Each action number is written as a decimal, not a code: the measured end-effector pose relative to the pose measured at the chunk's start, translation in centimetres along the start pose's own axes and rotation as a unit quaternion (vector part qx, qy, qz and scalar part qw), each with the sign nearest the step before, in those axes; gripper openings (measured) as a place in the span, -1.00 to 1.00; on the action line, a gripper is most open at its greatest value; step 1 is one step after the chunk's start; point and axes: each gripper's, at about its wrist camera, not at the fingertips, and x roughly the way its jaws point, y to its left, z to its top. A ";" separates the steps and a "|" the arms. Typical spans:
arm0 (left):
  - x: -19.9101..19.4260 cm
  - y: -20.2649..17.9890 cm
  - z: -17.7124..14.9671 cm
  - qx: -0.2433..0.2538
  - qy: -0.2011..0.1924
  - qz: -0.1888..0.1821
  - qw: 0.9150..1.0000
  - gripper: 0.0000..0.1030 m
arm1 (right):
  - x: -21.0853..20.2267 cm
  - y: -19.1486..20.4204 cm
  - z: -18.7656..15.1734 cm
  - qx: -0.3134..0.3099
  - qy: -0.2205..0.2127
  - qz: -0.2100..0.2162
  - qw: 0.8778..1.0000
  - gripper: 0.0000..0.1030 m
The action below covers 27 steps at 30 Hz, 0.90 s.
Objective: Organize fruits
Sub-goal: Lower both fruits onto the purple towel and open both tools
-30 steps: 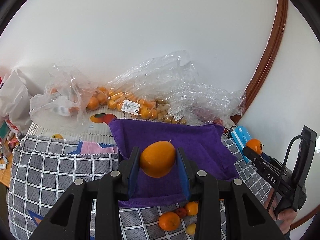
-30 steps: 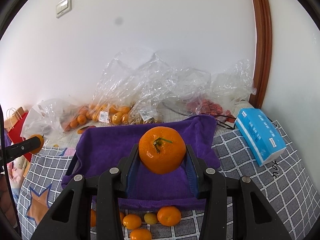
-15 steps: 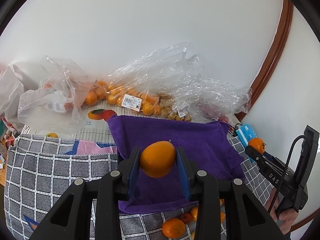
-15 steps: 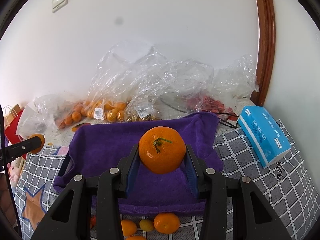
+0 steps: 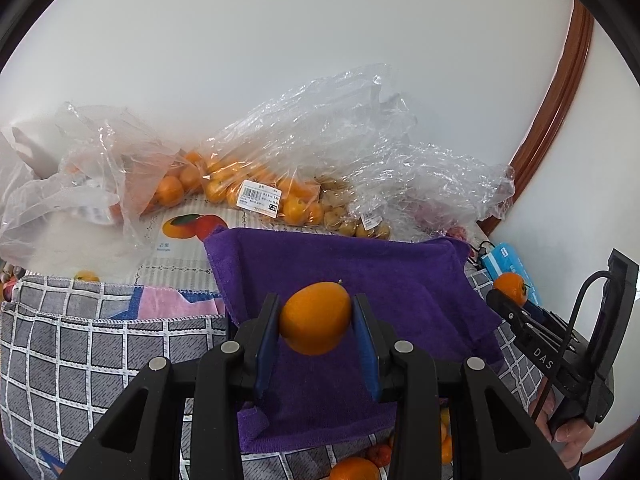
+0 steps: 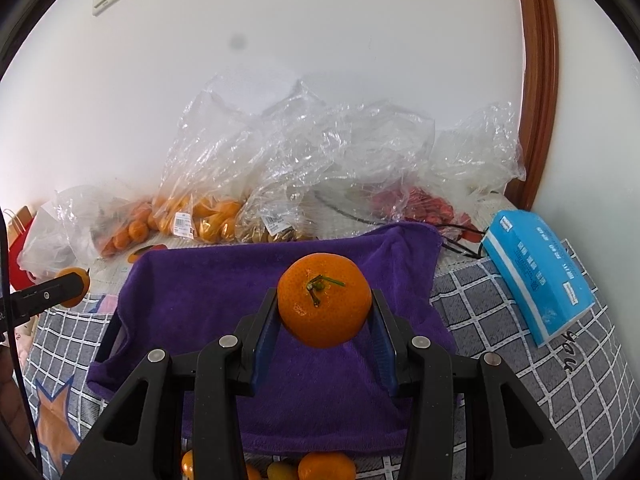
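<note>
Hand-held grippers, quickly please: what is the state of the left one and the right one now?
Left hand-held gripper: shut on a smooth oval orange fruit.
Right hand-held gripper: shut on a round orange mandarin with a green stem.

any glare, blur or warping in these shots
Left wrist view: fisheye bends the door frame into an arc; clear bags glint. Right wrist view: a grey smudge on the wall; the held tangerine is sharp.

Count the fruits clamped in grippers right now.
2. The left gripper is shut on a smooth orange fruit; the right gripper is shut on a stemmed mandarin. Both hang over the purple towel. Loose and bagged fruit not counted.
</note>
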 end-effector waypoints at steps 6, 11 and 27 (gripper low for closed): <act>1.9 0.1 -0.2 -0.002 0.016 0.001 1.000 -0.34 | 1.9 -0.4 -0.6 0.006 0.018 -0.002 1.000 -0.16; 3.9 0.1 -0.6 0.000 0.034 0.000 0.999 -0.34 | 3.2 -0.9 -1.1 0.013 0.031 -0.004 0.999 -0.16; 7.7 -0.6 -1.7 0.014 0.075 0.003 0.997 -0.34 | 6.1 -1.9 -2.3 0.021 0.071 -0.012 0.997 -0.16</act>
